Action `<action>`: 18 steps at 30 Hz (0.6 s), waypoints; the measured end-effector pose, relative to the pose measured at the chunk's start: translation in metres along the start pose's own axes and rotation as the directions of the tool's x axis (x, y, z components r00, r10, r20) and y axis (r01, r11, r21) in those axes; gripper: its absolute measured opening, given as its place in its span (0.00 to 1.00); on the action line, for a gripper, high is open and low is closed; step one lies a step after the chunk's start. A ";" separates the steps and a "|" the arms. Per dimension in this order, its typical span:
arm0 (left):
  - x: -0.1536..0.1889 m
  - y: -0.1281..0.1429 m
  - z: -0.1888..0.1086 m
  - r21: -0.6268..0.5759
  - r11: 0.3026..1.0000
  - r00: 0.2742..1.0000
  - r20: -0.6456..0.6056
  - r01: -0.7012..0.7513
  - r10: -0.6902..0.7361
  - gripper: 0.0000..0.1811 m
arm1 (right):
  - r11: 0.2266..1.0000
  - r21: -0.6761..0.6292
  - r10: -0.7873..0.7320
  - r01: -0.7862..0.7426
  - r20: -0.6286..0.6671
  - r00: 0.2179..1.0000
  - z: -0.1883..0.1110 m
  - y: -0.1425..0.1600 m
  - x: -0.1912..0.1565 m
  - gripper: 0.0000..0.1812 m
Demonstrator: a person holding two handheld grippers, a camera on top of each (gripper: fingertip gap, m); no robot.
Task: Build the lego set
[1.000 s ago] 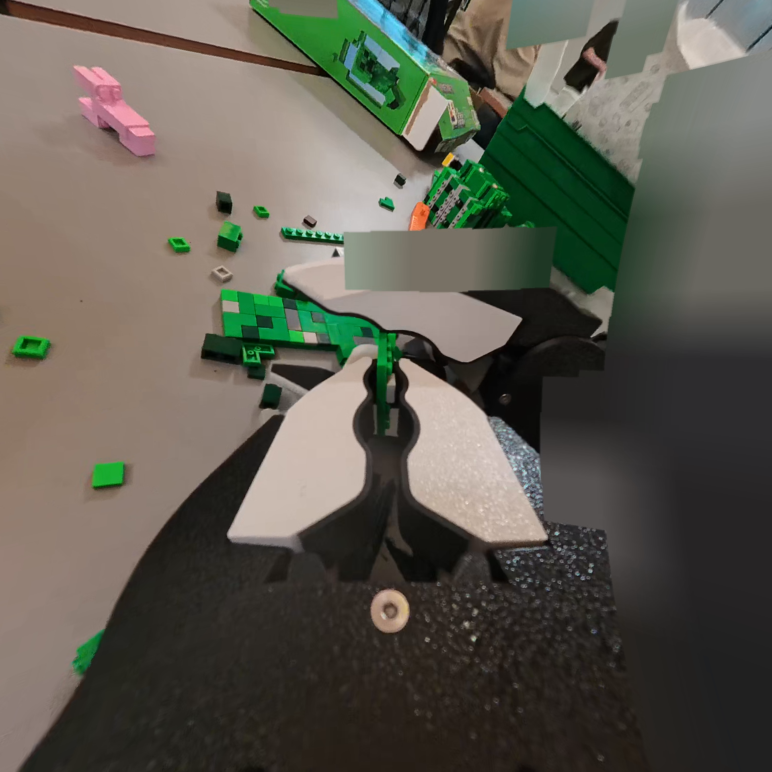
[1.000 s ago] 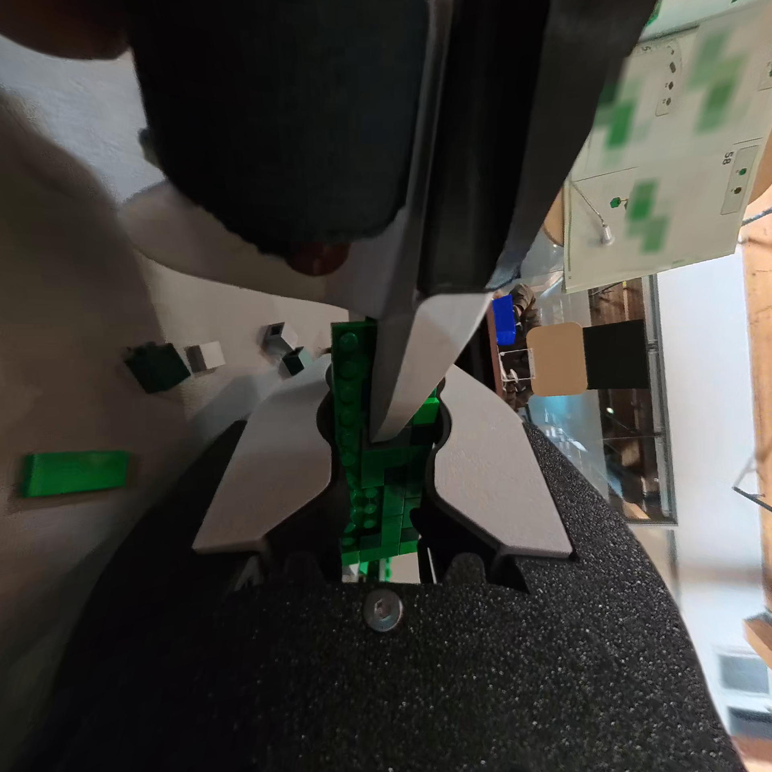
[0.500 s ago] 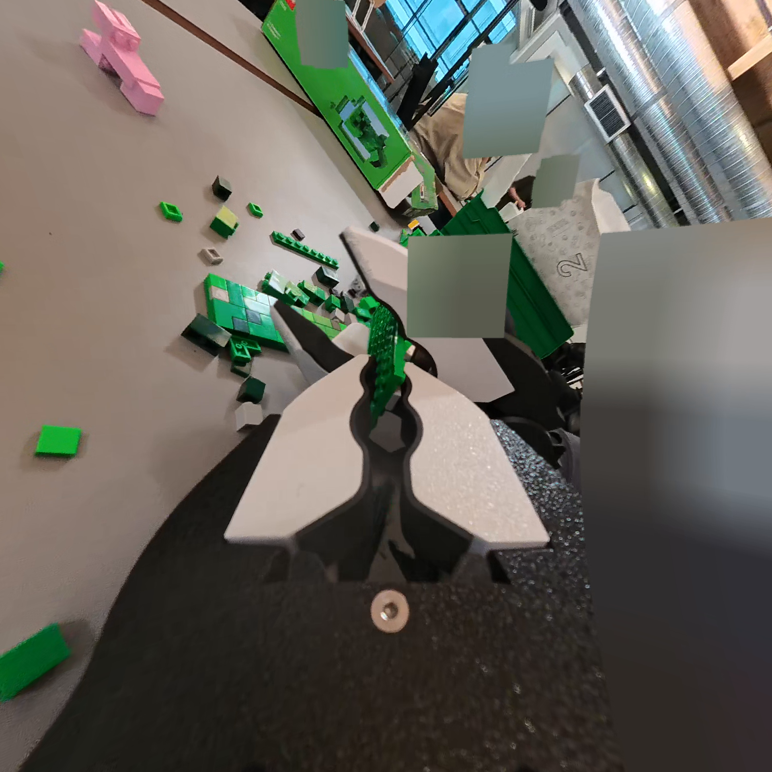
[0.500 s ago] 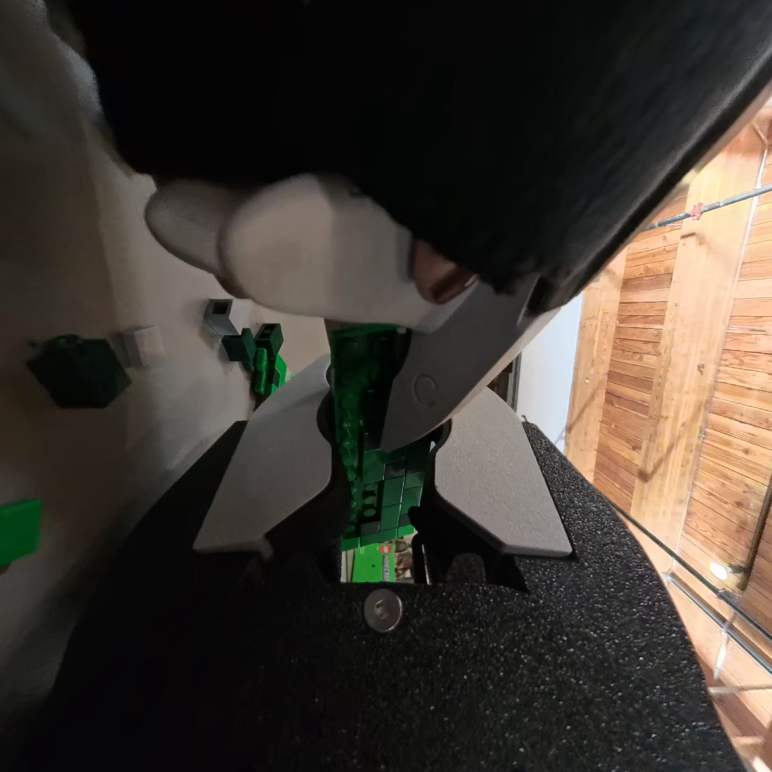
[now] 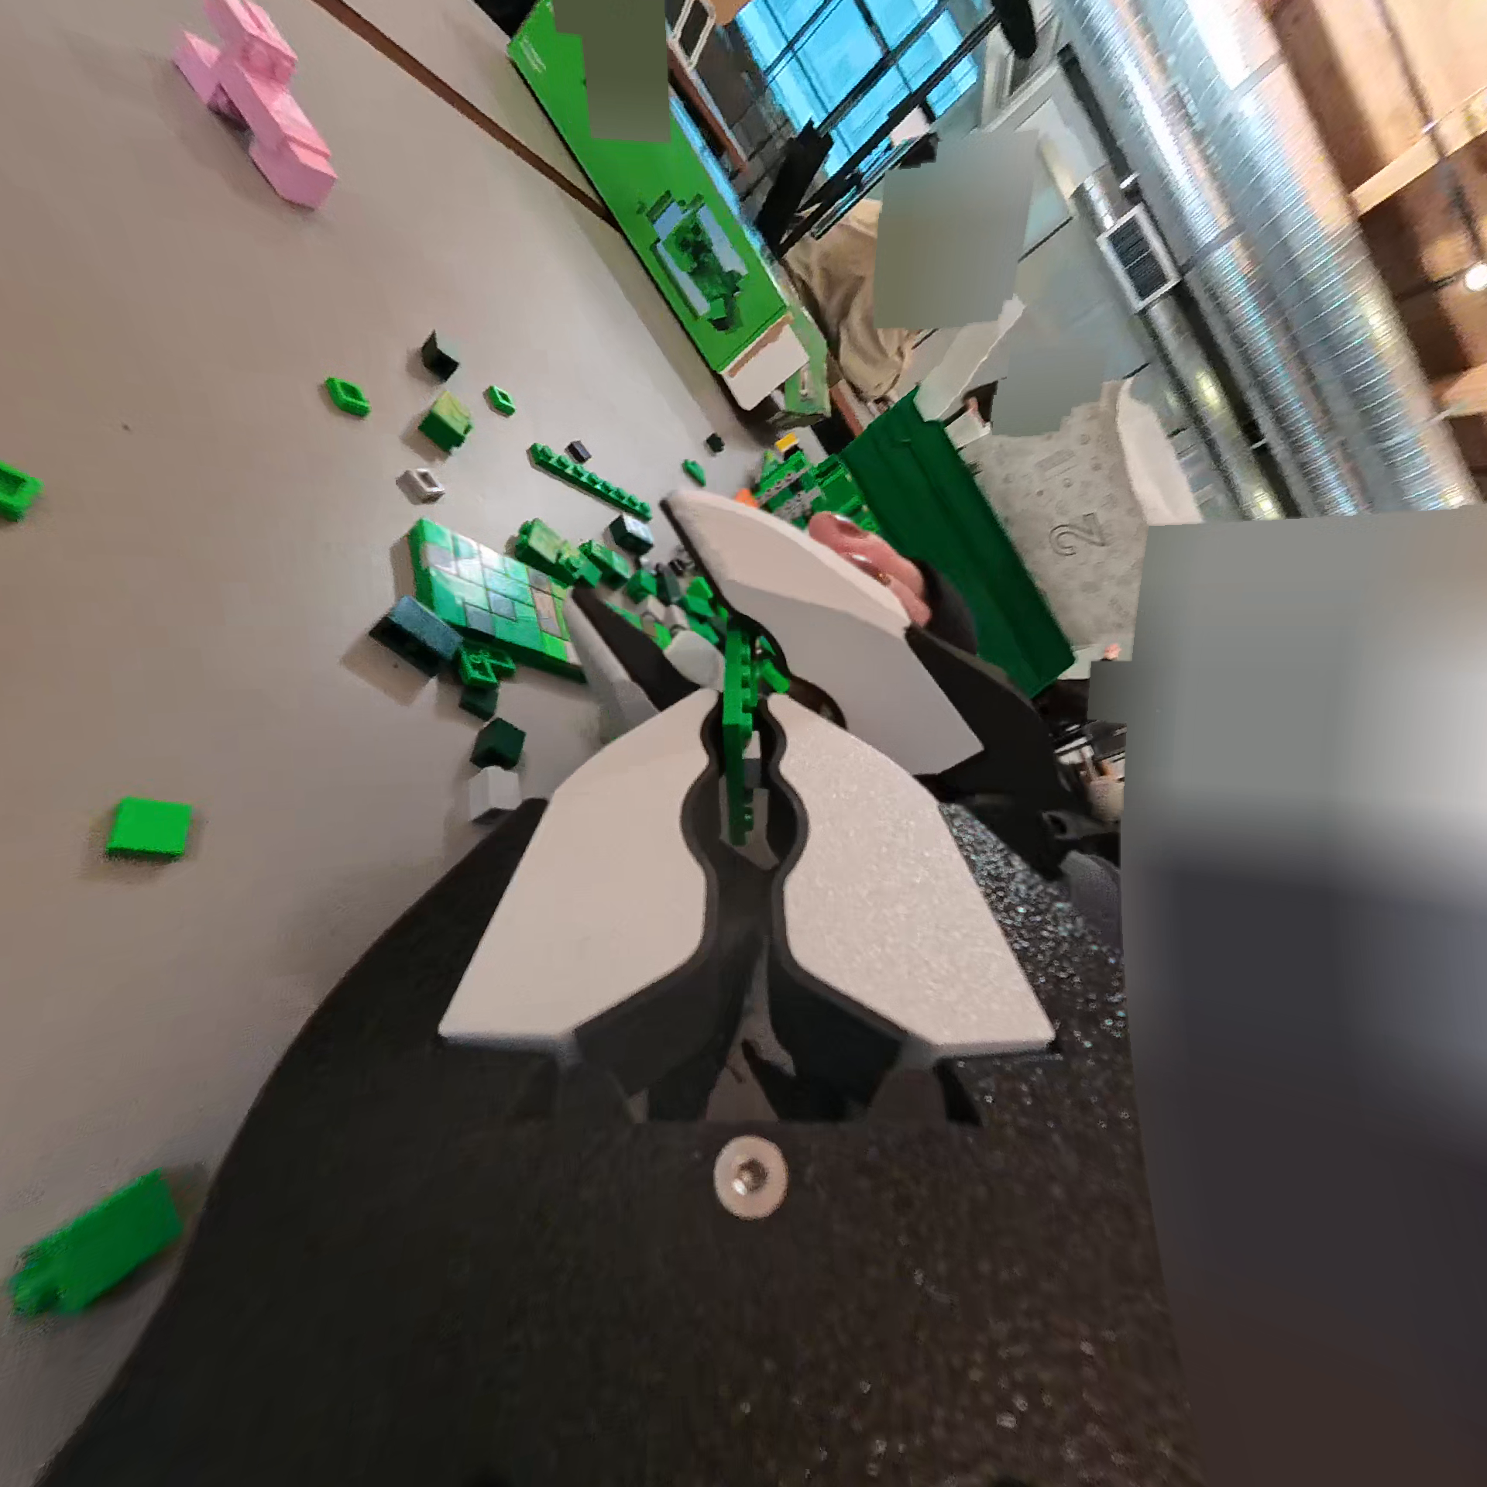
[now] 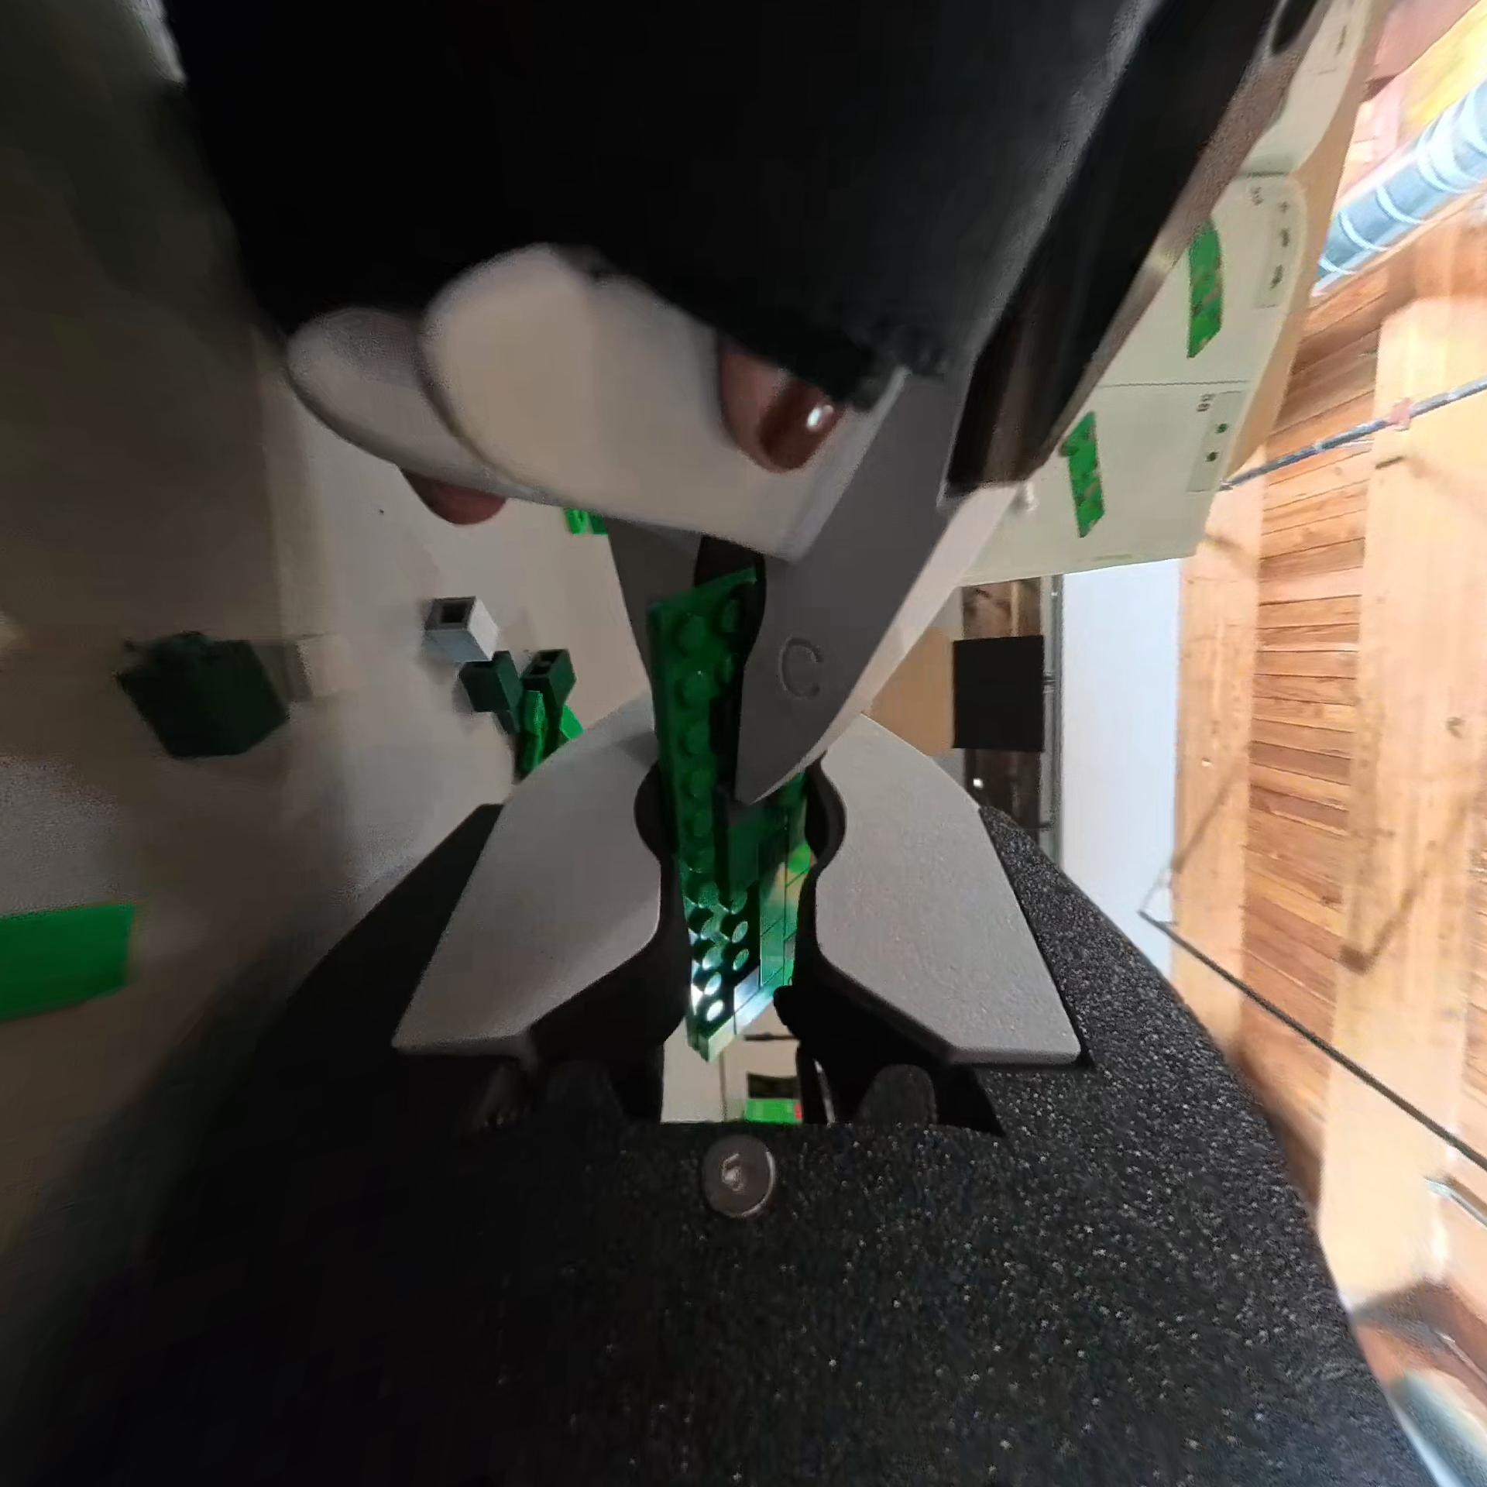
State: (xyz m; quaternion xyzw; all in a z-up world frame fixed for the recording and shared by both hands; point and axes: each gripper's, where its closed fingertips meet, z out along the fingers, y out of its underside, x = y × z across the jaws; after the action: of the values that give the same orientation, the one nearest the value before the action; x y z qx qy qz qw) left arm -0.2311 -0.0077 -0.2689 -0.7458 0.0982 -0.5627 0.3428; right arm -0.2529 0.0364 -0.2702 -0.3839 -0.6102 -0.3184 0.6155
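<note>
My left gripper (image 5: 740, 708) is shut on a thin green studded plate (image 5: 736, 756), seen edge-on and held above the table. My right gripper (image 6: 732, 772) is shut on a green plate-and-tile assembly (image 6: 740, 909) standing upright between its fingers. The left gripper's grey fingers (image 6: 805, 668) come in from above and clamp the studded plate (image 6: 692, 692) of that same assembly. In the left wrist view the right gripper's white finger (image 5: 813, 611) and a hand (image 5: 865, 555) sit just beyond my fingertips. I cannot tell whether the plate is fully pressed on.
On the grey table (image 5: 201, 563) lie a tiled green panel (image 5: 491, 595), a long green plate (image 5: 591, 483), a flat green tile (image 5: 150, 827), a green brick (image 5: 96, 1239), scattered small pieces and a pink figure (image 5: 257, 121). A green box (image 5: 668, 217) stands behind. An instruction sheet (image 6: 1167, 322) is at the right. Tip to tip, the grippers are about 4 centimeters apart. From either gripper's tips it is about 20 centimeters to the pink figure (image 5: 257, 121).
Both grippers have tilted and lifted together with the green piece between them; the left view now looks more upward into the room. Both grips stay shut.
</note>
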 end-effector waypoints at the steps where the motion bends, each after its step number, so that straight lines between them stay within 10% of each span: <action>1: -0.001 0.000 0.000 -0.005 1.000 1.000 0.017 -0.021 0.021 0.03 | 1.000 0.004 0.022 -0.022 0.020 1.000 0.000 0.000 -0.002 0.15; 18: -0.004 0.008 -0.009 -0.136 0.948 0.951 0.079 -0.286 0.298 0.03 | 0.984 0.039 0.163 -0.175 0.215 0.963 -0.001 0.003 -0.018 0.25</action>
State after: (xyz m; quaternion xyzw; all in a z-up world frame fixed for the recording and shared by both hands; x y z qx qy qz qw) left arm -0.2383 -0.0152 -0.2759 -0.7697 0.2251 -0.4609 0.3802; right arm -0.2508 0.0354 -0.2881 -0.4484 -0.6458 -0.2045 0.5832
